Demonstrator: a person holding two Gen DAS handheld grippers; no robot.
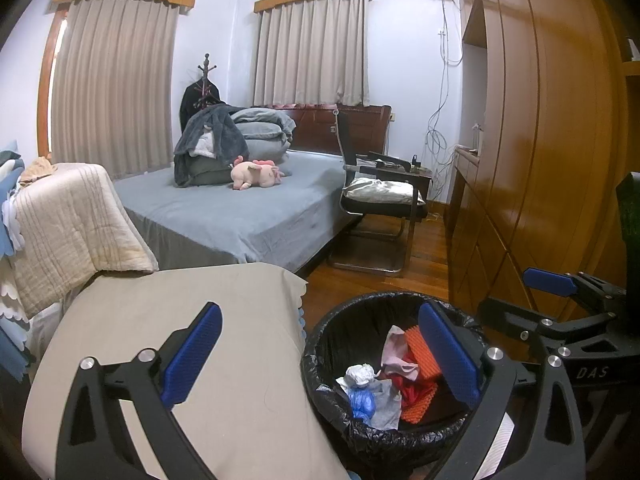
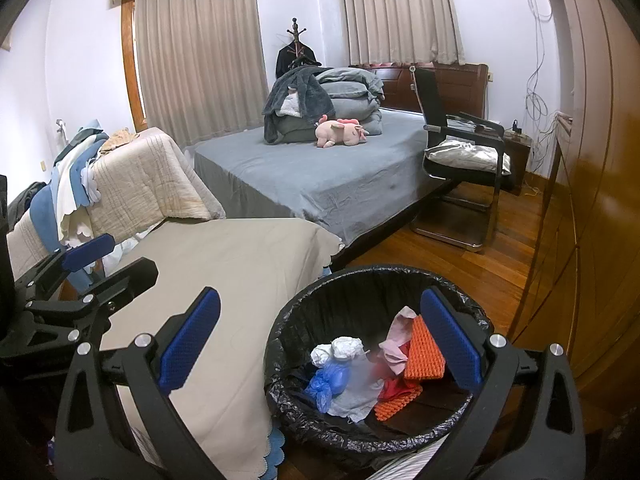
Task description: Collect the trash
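Left wrist view: two claws [image 1: 320,360] [image 2: 320,356] gape empty over one bin [image 1: 360,432].

My bedroom: pale lilac walls [image 1: 216,60], beige pleated curtains [image 1: 114,88] drawn over both far windows, grey-sheeted bed [image 1: 224,208] mid-room, black cantilever chair [image 1: 380,204] beside it, glossy orange-brown wooden wardrobe [image 1: 540,140] right, reddish plank floor [image 1: 420,264].

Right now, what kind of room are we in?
Most likely a bedroom in a home: a bed with a grey sheet, folded bedding and a pink plush toy, curtained windows, and a tall wooden wardrobe along one wall.
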